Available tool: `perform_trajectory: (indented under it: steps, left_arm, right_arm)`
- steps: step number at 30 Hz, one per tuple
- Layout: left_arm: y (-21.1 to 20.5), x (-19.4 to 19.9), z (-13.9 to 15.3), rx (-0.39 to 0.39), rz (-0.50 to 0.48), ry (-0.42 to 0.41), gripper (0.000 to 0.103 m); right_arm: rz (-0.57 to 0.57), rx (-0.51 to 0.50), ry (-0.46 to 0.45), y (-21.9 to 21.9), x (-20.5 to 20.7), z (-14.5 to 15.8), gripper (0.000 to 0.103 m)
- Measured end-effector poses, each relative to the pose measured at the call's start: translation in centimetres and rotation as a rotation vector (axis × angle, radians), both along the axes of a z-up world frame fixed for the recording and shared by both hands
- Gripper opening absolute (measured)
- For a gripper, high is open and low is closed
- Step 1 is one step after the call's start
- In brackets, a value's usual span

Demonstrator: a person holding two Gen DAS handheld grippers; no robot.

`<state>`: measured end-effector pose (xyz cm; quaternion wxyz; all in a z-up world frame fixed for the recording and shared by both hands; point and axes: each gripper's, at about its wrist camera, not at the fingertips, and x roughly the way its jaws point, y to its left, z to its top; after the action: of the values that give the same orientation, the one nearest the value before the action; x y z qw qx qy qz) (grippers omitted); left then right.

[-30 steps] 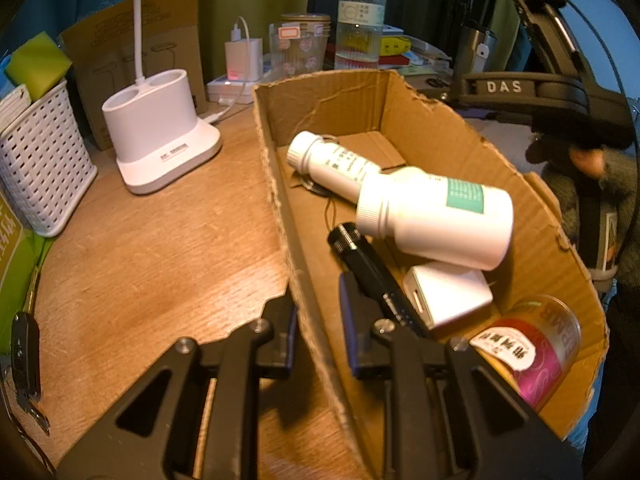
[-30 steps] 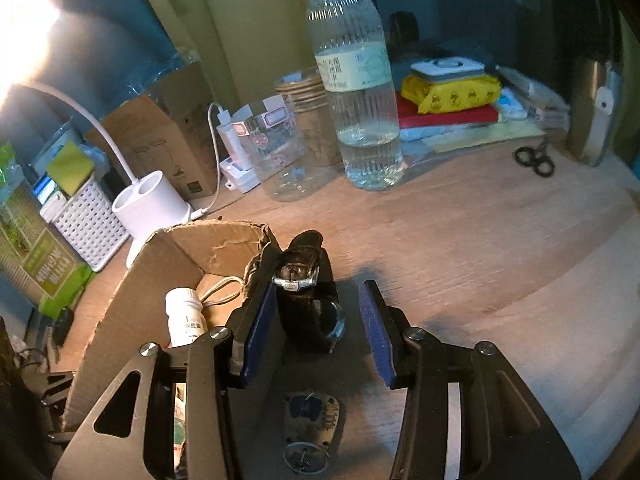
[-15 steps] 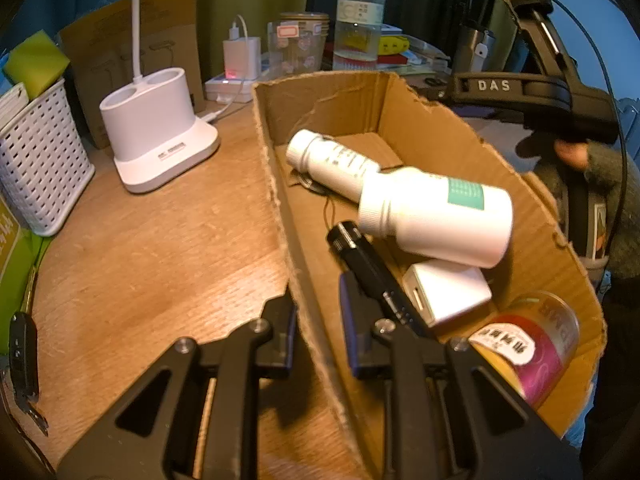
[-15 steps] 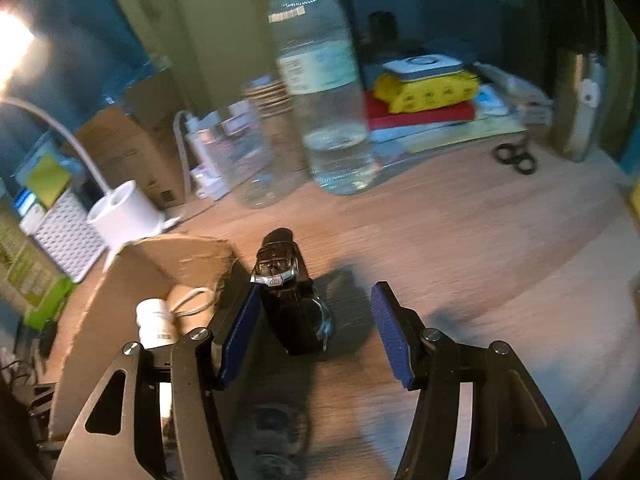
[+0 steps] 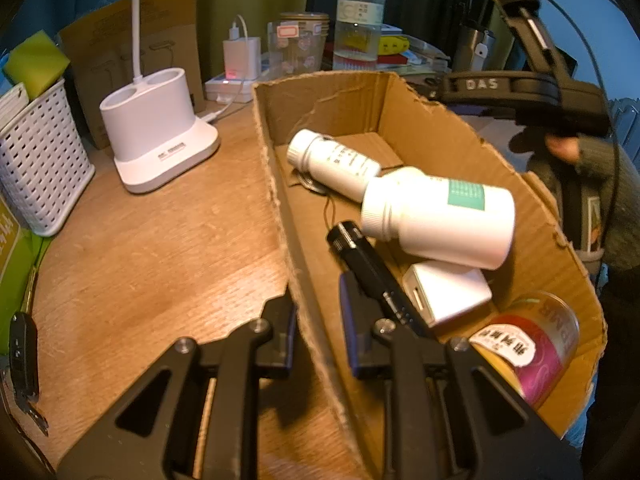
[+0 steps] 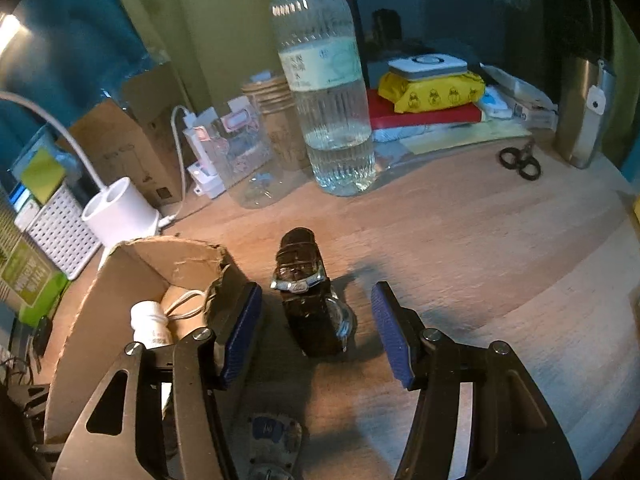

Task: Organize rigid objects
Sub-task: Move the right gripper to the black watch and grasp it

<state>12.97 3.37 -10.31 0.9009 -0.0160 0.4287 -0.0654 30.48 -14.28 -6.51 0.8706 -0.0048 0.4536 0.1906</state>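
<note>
My left gripper (image 5: 318, 322) is shut on the near left wall of an open cardboard box (image 5: 280, 208). In the box lie two white bottles (image 5: 440, 216), a black flashlight (image 5: 368, 268), a white charger (image 5: 448, 292) and a pink-labelled can (image 5: 528, 352). My right gripper (image 6: 316, 328) is open, its fingers on either side of a dark wristwatch (image 6: 308, 300) that stands on the wooden desk beside the box (image 6: 132, 276), not touching it. The right gripper also shows in the left wrist view (image 5: 520, 92) beyond the box.
A white lamp base (image 5: 156, 136), a white basket (image 5: 40, 160), a charger and power strip (image 5: 236, 64), a clear jar (image 6: 248, 156) and a water bottle (image 6: 324, 92) stand at the back. Scissors (image 6: 520, 160), a steel flask (image 6: 584, 108) and stacked packets (image 6: 432, 92) are at right. A key (image 5: 22, 352) lies left.
My right gripper has opened wider and pulled back slightly from the watch, which stands free on the desk. My left gripper still holds the box wall.
</note>
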Motion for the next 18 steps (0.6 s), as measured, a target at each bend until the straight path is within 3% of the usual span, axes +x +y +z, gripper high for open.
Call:
perform_trajectory:
  steps: [2,4,8,18]
  left_arm:
    - [0.0,0.0,0.0,0.0,0.0,0.0,0.02]
    - [-0.1,0.0,0.0,0.0,0.0,0.0,0.02]
    - [0.0,0.0,0.0,0.0,0.0,0.0,0.02]
    - [0.0,0.0,0.0,0.0,0.0,0.0,0.02]
  right_arm:
    - [-0.011,0.006,0.008,0.0,0.2,-0.4,0.038]
    - [-0.01,0.003,0.007,0.1,0.1,-0.5,0.027]
    - [-0.022,-0.061,-0.041,0.4,-0.7,0.2,0.022]
    - [0.014,-0.083,-0.135,0.6,-4.3,3.7,0.021]
